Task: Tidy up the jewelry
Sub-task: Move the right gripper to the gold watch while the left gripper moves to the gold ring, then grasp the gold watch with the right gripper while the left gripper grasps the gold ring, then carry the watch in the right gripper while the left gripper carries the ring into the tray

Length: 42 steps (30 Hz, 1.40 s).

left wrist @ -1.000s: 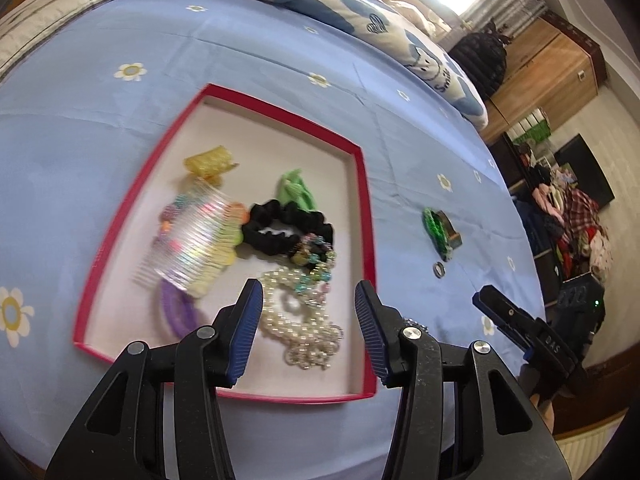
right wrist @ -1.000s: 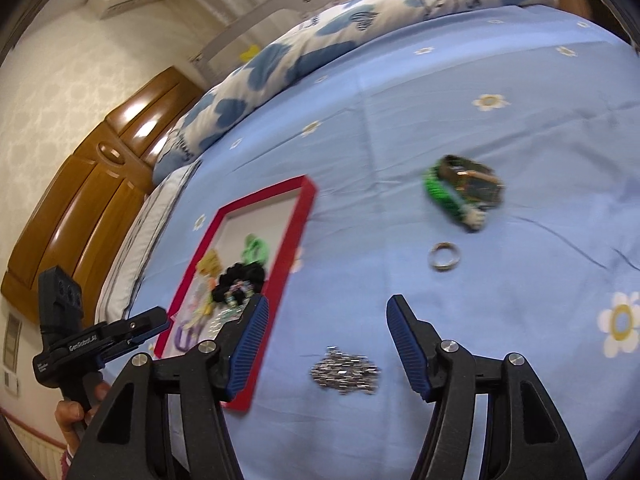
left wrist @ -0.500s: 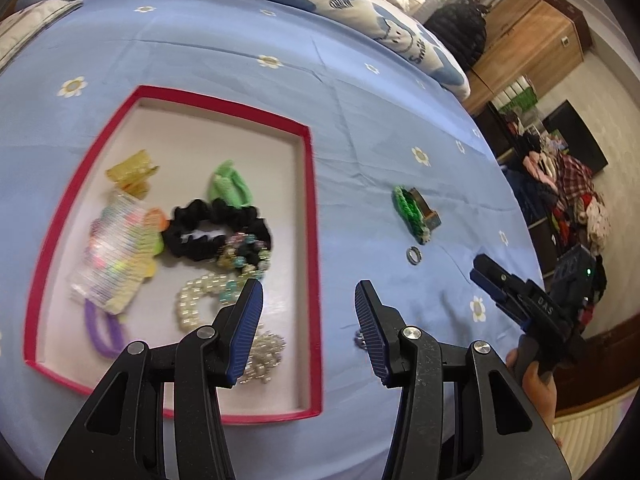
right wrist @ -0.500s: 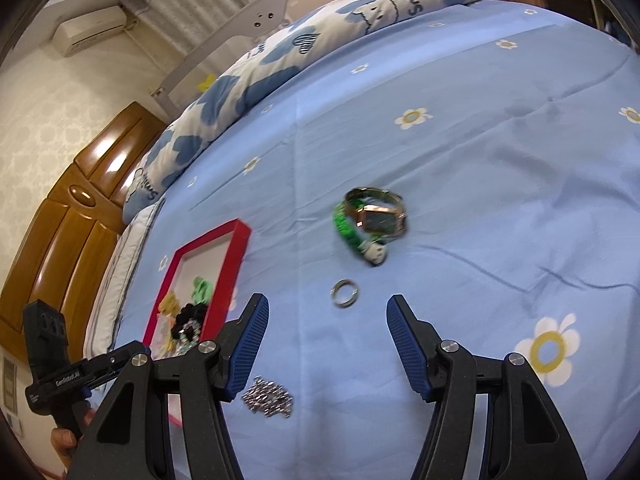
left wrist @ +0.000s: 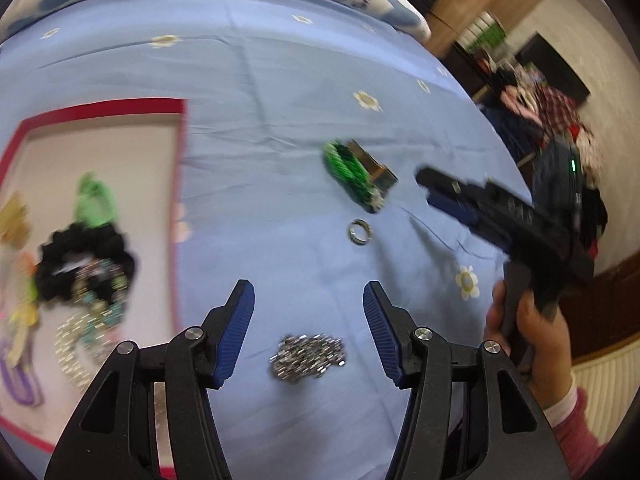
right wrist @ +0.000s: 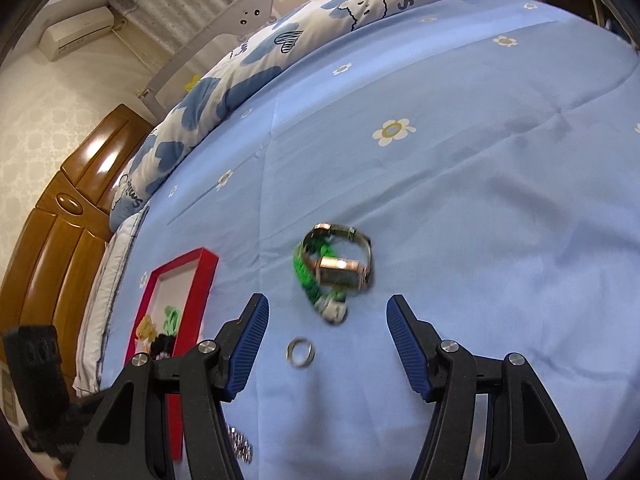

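Jewelry is mostly sorted already, I'd say more than half done. Going big to small: the bed [right wrist: 500, 184], with its blue daisy-print sheet, carries everything, and the red-rimmed tray [left wrist: 100, 105] sits toward its left side in the left wrist view, with the quilt [right wrist: 280, 48] bunched along the far edge.

Inside the tray there's a decent pile: a black scrunchie [left wrist: 86, 258], a green hair tie [left wrist: 94, 200] just behind it, a pearl strand [left wrist: 74, 344] toward the near rim, plus a beaded bracelet and some clips that are too blurred to name properly. So that part looks finished.

What's left is three loose pieces out on the sheet, all to the right of the tray. Farthest from the near edge is a gold square-faced watch [right wrist: 340, 272] tangled with a green braided bracelet [right wrist: 306, 276], the two touching. Just nearer is a small silver ring [right wrist: 301, 353]. Closest to the near edge is a bunched-up silver chain [left wrist: 307, 356].

The left gripper [left wrist: 308, 328] hovers right over that chain, its blue pads spread with the chain lying between them, not pinched; the jaws have just been opening wider. The right gripper [right wrist: 326, 344] is also spread and empty, with the ring between its pads and the watch just beyond.

My guess is chain goes next, then ring, then the watch/bracelet combo.
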Available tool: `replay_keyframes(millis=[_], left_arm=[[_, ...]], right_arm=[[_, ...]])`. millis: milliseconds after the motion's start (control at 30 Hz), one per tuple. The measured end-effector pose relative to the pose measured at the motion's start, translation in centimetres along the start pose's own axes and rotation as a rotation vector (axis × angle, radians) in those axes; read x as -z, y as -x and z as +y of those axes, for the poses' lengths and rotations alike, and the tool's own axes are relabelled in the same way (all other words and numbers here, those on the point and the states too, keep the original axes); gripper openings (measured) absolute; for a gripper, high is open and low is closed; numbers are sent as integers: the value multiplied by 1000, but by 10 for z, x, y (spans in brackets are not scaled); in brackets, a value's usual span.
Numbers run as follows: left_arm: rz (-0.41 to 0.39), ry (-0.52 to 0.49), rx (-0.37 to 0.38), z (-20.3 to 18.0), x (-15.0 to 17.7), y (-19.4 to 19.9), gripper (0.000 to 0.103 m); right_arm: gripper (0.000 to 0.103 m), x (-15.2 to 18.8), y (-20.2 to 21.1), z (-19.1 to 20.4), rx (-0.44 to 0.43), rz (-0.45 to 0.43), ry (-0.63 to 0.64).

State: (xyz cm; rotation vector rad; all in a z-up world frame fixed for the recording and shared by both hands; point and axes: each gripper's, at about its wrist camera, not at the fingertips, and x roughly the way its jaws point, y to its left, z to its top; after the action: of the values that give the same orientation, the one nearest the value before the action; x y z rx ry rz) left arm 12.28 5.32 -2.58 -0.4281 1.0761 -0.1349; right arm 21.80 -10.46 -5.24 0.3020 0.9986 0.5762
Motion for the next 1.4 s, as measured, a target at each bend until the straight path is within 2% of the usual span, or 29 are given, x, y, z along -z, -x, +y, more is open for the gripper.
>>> replay_keyframes(millis=[200,233,367,433,467,500,533,733,800,833,1133,1400], left_arm=[[32,-57,11,-22,-8,-27,56],[36,-64,10,-26,-9,-32,56],[53,-88,0,-35,-15,-50,58],[59,-97,-3,-40,-18,-58,58],[62,-99,-4,-42,-19,-62,58],[66,-101,-5,-43,-21,-66,58],[68,-103,-6,-45,-22,-69,58],[58,-128,-41,-53,-29,-83,56],[57,-140,-49,-55,-30,-86,36],[63,-145,-53,-54,-30,-87,20],[38,-137,-15,-46,-26,-71,20],[-22,-114,-14,-29,-13,-26,20]], right_arm=[[60,-27,-24,-9,20,32,42],[54,-29,-29,-10,25,48,50],[41,-34,-55,-16,47,122,70],[29,-36,-65,-19,54,148,70],[26,-36,-67,-20,58,152,71],[16,-36,-67,-21,50,152,64],[2,-36,-67,-24,42,153,54],[1,-31,-59,-29,8,136,26],[1,-30,-56,-29,13,130,32],[1,-30,-54,-30,12,127,33],[2,-25,-18,-37,-32,49,-46],[2,-6,3,-27,-55,32,-51]])
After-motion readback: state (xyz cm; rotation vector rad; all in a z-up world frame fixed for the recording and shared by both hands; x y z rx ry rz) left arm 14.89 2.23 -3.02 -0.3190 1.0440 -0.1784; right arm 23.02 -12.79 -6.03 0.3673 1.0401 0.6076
